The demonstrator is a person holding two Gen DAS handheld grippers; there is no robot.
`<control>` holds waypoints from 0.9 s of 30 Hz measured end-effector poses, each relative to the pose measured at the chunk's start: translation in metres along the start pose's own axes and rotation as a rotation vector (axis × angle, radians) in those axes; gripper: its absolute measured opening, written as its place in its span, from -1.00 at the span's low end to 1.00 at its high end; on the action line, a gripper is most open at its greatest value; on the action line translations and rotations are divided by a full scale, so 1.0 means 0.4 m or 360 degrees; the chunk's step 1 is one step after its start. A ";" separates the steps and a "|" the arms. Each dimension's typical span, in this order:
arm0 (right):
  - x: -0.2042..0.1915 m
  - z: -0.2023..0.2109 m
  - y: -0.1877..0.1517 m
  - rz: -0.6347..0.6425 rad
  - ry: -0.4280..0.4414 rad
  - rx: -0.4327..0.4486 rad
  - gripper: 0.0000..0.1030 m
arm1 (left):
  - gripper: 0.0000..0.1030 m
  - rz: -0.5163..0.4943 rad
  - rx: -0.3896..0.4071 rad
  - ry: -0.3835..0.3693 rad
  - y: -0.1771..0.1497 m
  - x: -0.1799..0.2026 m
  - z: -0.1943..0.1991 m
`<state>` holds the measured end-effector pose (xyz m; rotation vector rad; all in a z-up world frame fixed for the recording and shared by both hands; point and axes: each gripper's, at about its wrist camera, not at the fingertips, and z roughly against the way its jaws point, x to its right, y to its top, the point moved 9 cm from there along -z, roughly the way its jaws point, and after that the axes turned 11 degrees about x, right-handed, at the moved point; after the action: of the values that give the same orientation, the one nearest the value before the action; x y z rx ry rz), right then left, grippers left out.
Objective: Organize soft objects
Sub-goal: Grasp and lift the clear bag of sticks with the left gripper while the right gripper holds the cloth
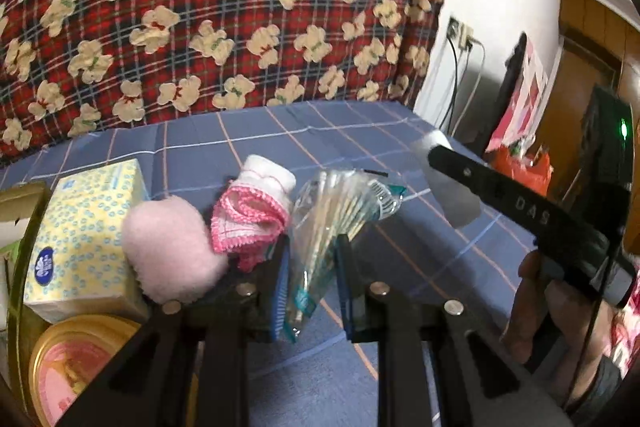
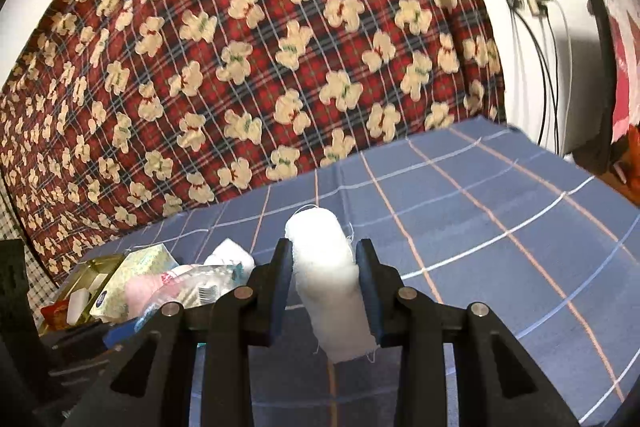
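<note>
The lower part of the round tin (image 1: 76, 359) is cut off by the picture's edge and partly covered by the left gripper (image 1: 312, 267). The tissue box (image 1: 86, 235) is partly masked by the pink puff (image 1: 172, 247). The right gripper (image 1: 444, 183) is blurred there.

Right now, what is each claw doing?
Left claw: shut on the clear bag of cotton swabs.
Right claw: shut on the white gauze roll.
</note>
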<state>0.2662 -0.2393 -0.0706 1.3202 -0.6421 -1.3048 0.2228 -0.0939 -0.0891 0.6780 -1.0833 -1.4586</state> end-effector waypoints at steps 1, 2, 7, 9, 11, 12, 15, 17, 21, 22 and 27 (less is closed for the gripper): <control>-0.003 0.005 0.004 0.0014 -0.0005 0.0020 -0.32 | -0.63 0.0013 0.0015 0.0005 0.005 -0.005 0.006; -0.004 0.008 0.007 0.0020 -0.0008 0.0031 -0.32 | -0.63 0.0037 0.0040 -0.0003 0.015 -0.012 0.016; -0.010 0.016 0.011 0.0036 -0.0037 0.0065 -0.32 | -0.63 0.0126 0.0081 -0.0113 0.026 -0.014 0.046; -0.010 0.020 0.014 0.0040 -0.0039 0.0081 -0.32 | -0.63 0.0131 0.0100 -0.0137 0.029 -0.011 0.058; -0.012 0.027 0.017 0.0056 -0.0048 0.0104 -0.32 | -0.63 0.0140 0.0114 -0.0154 0.030 -0.008 0.065; -0.015 0.031 0.019 0.0069 -0.0049 0.0115 -0.32 | -0.63 0.0145 0.0120 -0.0172 0.030 -0.006 0.068; -0.026 0.038 0.022 0.0104 -0.0041 0.0141 -0.32 | -0.63 0.0143 0.0186 -0.0217 0.041 0.005 0.090; -0.027 0.038 0.022 0.0107 -0.0036 0.0141 -0.32 | -0.63 0.0131 0.0248 -0.0240 0.055 0.012 0.108; -0.026 0.037 0.022 0.0081 -0.0025 0.0141 -0.32 | -0.63 0.0091 0.0273 -0.0264 0.078 0.022 0.110; -0.025 0.039 0.022 0.0075 -0.0020 0.0144 -0.32 | -0.63 0.0107 0.0259 -0.0263 0.078 0.017 0.105; -0.025 0.041 0.023 0.0058 0.0010 0.0152 -0.32 | -0.63 0.0195 0.0253 -0.0351 0.099 0.016 0.101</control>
<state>0.2516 -0.2373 -0.0553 1.3829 -0.7283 -1.2531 0.2032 -0.0877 -0.0358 0.5591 -1.3986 -1.3740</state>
